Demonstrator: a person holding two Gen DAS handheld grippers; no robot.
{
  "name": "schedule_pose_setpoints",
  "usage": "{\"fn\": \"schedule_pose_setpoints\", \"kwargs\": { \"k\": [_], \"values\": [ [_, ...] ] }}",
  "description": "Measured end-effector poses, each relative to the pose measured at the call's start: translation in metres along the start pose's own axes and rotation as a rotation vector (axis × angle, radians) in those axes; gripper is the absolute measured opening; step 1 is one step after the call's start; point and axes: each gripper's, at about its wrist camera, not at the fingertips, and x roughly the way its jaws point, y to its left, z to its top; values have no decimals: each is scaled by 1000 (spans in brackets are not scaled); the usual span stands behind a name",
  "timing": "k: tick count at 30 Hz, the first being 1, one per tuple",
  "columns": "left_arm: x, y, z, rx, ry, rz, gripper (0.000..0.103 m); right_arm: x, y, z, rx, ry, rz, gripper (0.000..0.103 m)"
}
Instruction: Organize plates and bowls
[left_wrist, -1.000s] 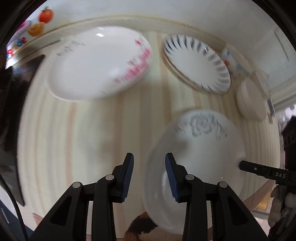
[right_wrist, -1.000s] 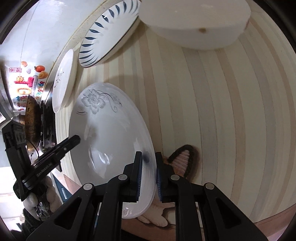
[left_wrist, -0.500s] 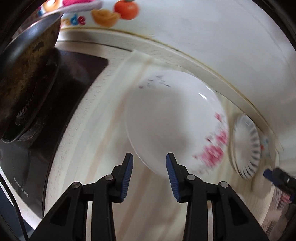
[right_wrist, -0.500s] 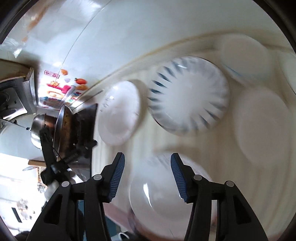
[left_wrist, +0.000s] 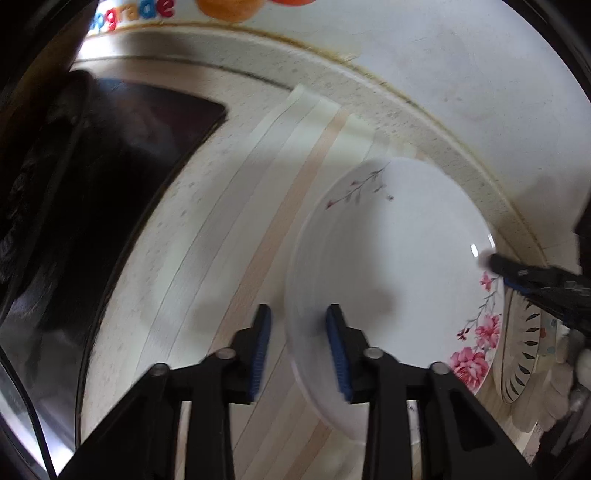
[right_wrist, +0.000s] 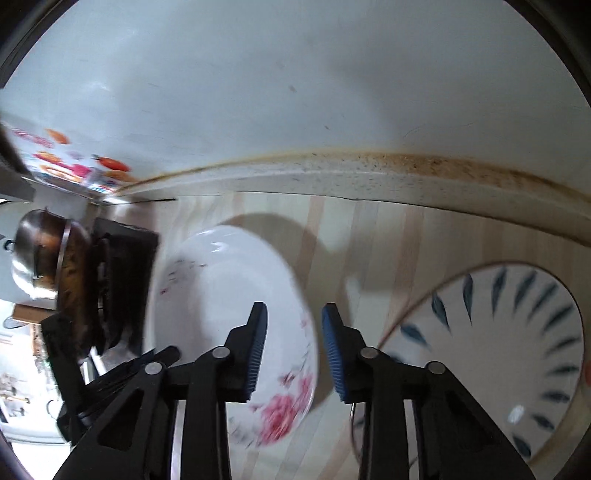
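Your left claw (left_wrist: 297, 349) points down at the striped wooden desk (left_wrist: 258, 236); its jaws have just been closing and straddle the near rim of the white round plate with pink flowers (left_wrist: 391, 280), pads not visibly pressing on it; the plate lies flat near the back edge of the desk. Your right claw (right_wrist: 290, 349) has also been closing; its jaws stand apart over the plate's opposite rim, gripping nothing; the white plate with dark blue leaf strokes (right_wrist: 491, 354) lies just beside it.
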Motion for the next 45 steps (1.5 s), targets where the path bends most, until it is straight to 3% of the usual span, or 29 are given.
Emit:
{"fn": "schedule_pose_setpoints", "kwargs": {
  "k": [3, 4, 15, 24, 35, 45],
  "values": [
    [1, -3, 3, 16, -9, -1, 18, 20, -1, 5, -14, 35, -16, 14],
    [1, -4, 3, 18, -7, 0, 18, 26, -1, 6, -18, 39, -17, 13],
    [-32, -12, 4, 72, -31, -11, 18, 15, -11, -11, 0, 21, 5, 12],
    [-66, -30, -16, 154, -37, -44, 18, -30, -10, -44, 31, 7, 23, 13],
    [-96, -82, -78, 327, 18, -115, 18, -113, -39, -139, 117, -69, -2, 13],
    [-76, -118, -132, 471, 97, -123, 18, -144, -81, -256, 284, -85, -28, 13]
  ]
}}
